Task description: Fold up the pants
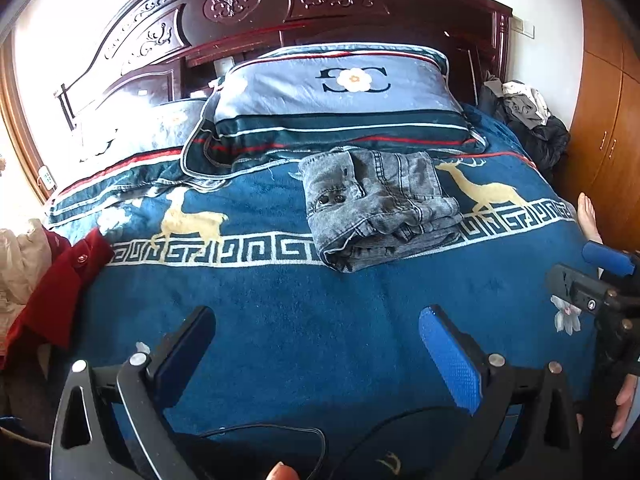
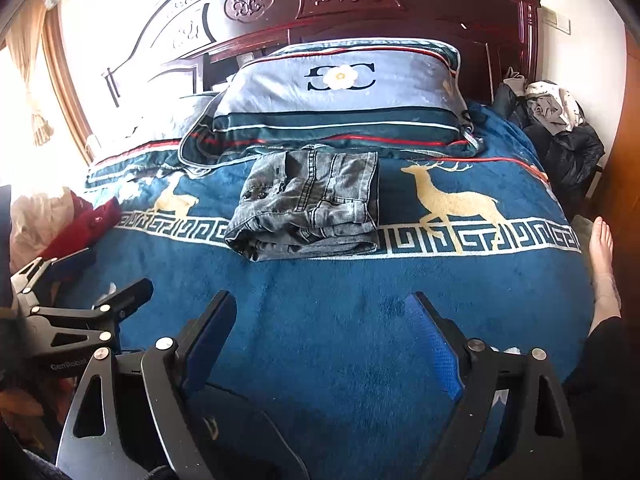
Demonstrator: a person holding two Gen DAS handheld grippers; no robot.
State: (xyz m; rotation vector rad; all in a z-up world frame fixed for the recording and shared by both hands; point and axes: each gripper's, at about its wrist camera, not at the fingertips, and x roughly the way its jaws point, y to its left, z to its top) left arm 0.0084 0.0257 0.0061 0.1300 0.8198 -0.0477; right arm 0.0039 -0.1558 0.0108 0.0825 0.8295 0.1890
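Observation:
Grey denim pants (image 1: pixel 376 204) lie folded into a compact bundle on the blue deer-pattern blanket (image 1: pixel 280 312), just in front of the pillow. They also show in the right wrist view (image 2: pixel 312 204). My left gripper (image 1: pixel 316 320) is open and empty, well short of the pants, above the blanket. My right gripper (image 2: pixel 320 308) is open and empty too, at a similar distance from them. The right gripper also shows at the right edge of the left wrist view (image 1: pixel 592 280), and the left gripper at the left edge of the right wrist view (image 2: pixel 84 304).
A blue-grey pillow (image 1: pixel 340 96) leans on the carved dark-wood headboard (image 1: pixel 248 4). A red garment (image 1: pixel 60 288) lies at the bed's left edge. A pile of dark clothes (image 1: pixel 528 120) sits at the back right near a wooden wardrobe (image 1: pixel 608 140). A bare foot (image 2: pixel 604 264) is at the right.

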